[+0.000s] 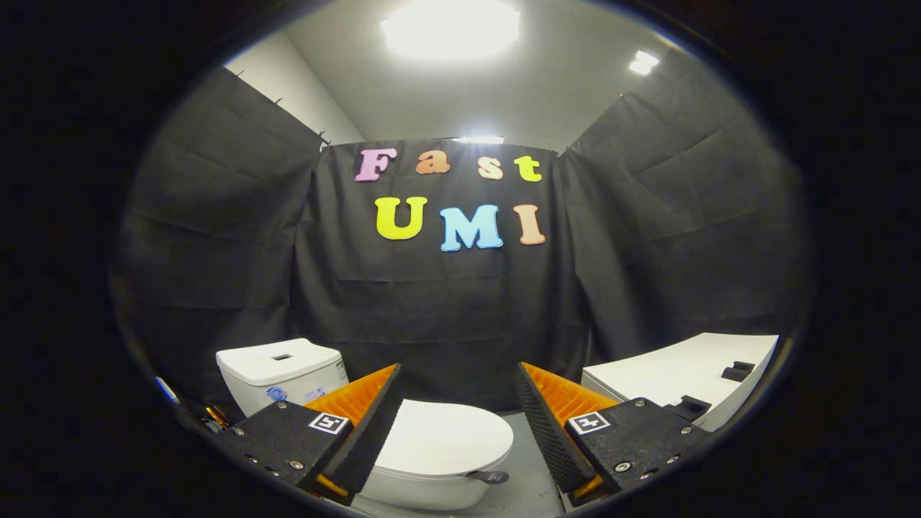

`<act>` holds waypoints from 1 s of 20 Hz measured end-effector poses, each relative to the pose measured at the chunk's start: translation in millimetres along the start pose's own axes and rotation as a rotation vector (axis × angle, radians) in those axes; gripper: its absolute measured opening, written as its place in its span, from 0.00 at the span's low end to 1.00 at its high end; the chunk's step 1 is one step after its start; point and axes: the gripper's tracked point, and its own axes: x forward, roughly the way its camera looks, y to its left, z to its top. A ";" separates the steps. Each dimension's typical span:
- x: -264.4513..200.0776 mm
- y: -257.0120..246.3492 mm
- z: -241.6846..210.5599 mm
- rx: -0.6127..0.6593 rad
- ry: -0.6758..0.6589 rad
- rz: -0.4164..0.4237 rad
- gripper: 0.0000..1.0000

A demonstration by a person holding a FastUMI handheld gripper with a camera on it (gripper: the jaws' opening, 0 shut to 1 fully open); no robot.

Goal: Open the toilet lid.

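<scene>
**Gripper view: fingers spread, lid down and waiting**

The gripper (455, 403) is released, its two fingers held wide apart with nothing between them but open air and, lower down, the toilet. That spread looks deliberate: the fingers frame the target from a distance, so the approach can be lined up before any contact.

The toilet lid (442, 437) lies flat and closed on the bowl (421, 491), just ahead of the fingers and below them, nearer the left finger, whose tip overlaps the lid's near-left edge in the view; I cannot tell whether they touch, though the gripper seems to sit well above it. A small dark tab (488, 476) juts from the lid's front-right rim, between the fingers. It is probably there as a handle, giving two fingers something thin to pinch, since the smooth lid edge itself would offer little grip.

The cistern (280, 370) stands beyond the left finger, at the hinge end, so the lid should swing up and back towards it. A pale counter (676, 374) with dark fittings sits beyond the right finger, apart from the toilet.

The task appears not yet begun. The next move likely calls for lowering towards the tab and closing on it.
</scene>
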 end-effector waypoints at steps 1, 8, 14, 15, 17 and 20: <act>4.8 0.1 -4.0 0.014 0.005 0.003 0.95; 33.4 -12.1 -49.2 0.241 0.057 -0.027 0.94; 54.1 -46.4 -110.6 0.421 0.120 -0.124 0.95; 56.7 -50.5 -119.9 0.444 0.133 -0.134 0.95; 59.5 -57.8 -134.4 0.497 0.149 -0.154 0.95; 61.9 -65.5 -154.8 0.582 0.156 -0.185 0.95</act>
